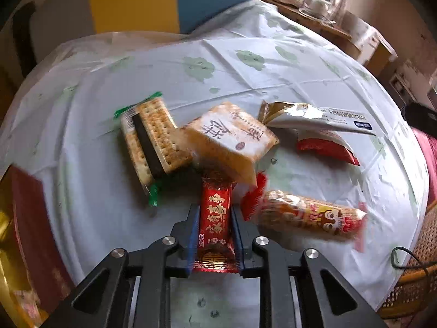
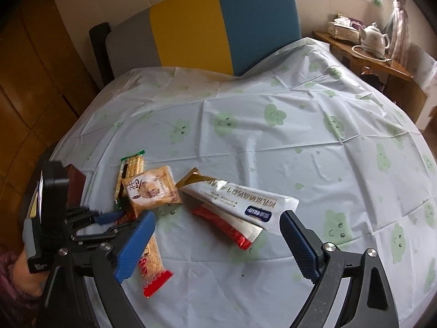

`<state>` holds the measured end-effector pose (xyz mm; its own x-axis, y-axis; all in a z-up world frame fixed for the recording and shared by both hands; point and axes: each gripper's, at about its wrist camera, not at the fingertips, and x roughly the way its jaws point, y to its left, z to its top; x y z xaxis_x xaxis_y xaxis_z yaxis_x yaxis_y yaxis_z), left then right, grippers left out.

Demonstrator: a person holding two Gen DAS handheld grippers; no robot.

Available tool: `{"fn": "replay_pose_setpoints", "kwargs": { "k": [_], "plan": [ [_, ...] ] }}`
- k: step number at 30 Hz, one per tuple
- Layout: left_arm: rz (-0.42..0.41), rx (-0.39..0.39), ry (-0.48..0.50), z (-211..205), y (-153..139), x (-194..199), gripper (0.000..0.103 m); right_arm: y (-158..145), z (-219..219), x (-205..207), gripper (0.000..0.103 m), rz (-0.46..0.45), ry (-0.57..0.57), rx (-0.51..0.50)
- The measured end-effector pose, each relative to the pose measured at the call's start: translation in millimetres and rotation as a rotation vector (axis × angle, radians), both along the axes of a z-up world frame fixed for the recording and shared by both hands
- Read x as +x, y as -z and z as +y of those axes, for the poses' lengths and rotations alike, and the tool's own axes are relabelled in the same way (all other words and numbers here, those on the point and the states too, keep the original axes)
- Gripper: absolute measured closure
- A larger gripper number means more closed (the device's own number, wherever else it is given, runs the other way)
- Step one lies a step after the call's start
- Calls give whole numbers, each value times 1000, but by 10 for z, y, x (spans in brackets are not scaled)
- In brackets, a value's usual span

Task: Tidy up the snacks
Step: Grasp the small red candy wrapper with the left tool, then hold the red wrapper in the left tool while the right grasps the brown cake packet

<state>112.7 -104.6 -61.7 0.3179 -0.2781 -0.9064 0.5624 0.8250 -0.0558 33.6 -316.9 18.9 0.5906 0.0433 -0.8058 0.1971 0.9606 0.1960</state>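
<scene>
The left tool [image 1: 214, 213] was clenched on the red candy bar [image 1: 213, 218] just above the tabletop [image 1: 245, 82]; it needed a steady lift clear of the neighbouring biscuit pack [image 1: 232, 136]. The right tool [image 2: 215, 232] hung released.

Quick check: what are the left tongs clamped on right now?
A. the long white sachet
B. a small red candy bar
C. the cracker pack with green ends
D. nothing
B: in the left wrist view, the left tongs pinch the small red candy bar between both blue pads.
</scene>
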Motion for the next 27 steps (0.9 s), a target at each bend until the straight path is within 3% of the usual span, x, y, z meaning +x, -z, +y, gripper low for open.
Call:
{"fn": "replay_pose_setpoints", "kwargs": {
  "k": [8,17,27],
  "plan": [
    [-8,-49,-110,326,24,-475,81,-48,-339,-55,10,-27,148,50],
    [-205,-35,-71,351,111,-891,78,40,-479,-80,10,-2,214,106],
    [-315,-16,-49,339,161,-1029,77,133,-567,-72,10,26,251,135]
  ]
}}
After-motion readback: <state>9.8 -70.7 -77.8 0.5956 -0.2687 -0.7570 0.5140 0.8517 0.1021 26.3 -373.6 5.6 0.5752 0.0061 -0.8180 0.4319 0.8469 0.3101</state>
